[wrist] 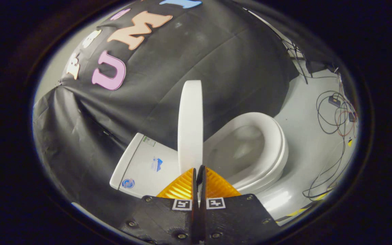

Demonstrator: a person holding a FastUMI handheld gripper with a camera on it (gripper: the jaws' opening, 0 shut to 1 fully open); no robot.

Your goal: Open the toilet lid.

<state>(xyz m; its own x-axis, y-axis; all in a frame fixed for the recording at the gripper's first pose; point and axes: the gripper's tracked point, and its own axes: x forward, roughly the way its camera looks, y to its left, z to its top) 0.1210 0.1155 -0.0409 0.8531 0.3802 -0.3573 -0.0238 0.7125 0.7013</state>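
Toilet lid (190, 126) upright, edge-on; claw (198, 170) closed, tips at lid's edge.

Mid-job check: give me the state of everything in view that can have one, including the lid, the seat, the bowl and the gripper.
toilet lid: raised, standing upright on edge just ahead of the fingertips.
toilet seat: down on the bowl rim.
toilet bowl: uncovered, inside visible.
tank: its top cover on, beside the lid.
gripper: fingers closed together, gripping nothing; whether the tips touch the lid cannot be told.
cables: loose on the floor beyond the toilet.
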